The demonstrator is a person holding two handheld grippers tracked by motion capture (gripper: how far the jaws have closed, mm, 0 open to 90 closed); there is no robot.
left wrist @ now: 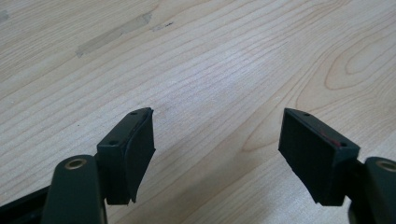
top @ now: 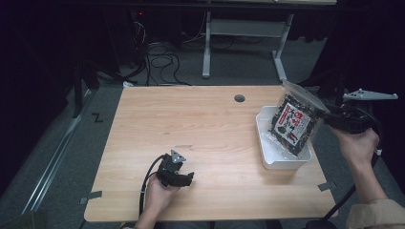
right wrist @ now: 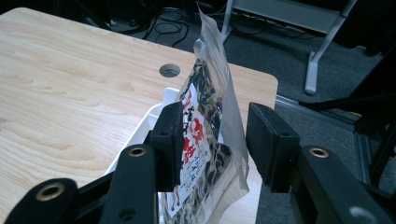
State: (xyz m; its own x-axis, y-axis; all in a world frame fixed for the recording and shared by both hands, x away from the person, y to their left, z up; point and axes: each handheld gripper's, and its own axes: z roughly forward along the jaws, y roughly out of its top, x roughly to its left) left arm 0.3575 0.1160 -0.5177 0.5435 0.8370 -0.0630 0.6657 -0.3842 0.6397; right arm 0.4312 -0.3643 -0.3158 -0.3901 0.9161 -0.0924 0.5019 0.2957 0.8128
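A clear bag (top: 293,121) of dark dried food with a red and white label stands tilted in a white tray (top: 286,164) at the table's right side. My right gripper (top: 329,117) reaches in from the right at the bag's upper edge. In the right gripper view the bag (right wrist: 205,88) stands between the jaws of the right gripper (right wrist: 215,112). The left pad (right wrist: 170,140) lies against the label, the right pad is a little clear of the plastic, and the tray (right wrist: 149,119) lies below. My left gripper (top: 190,178) rests on the table near the front edge; this left gripper (left wrist: 217,114) is open over bare wood.
The wooden table (top: 191,124) has a round cable hole (top: 239,98) near its far edge. Tape pieces (top: 94,195) mark the front corners. A desk frame (top: 239,28) and cables (top: 160,59) lie on the floor beyond the table.
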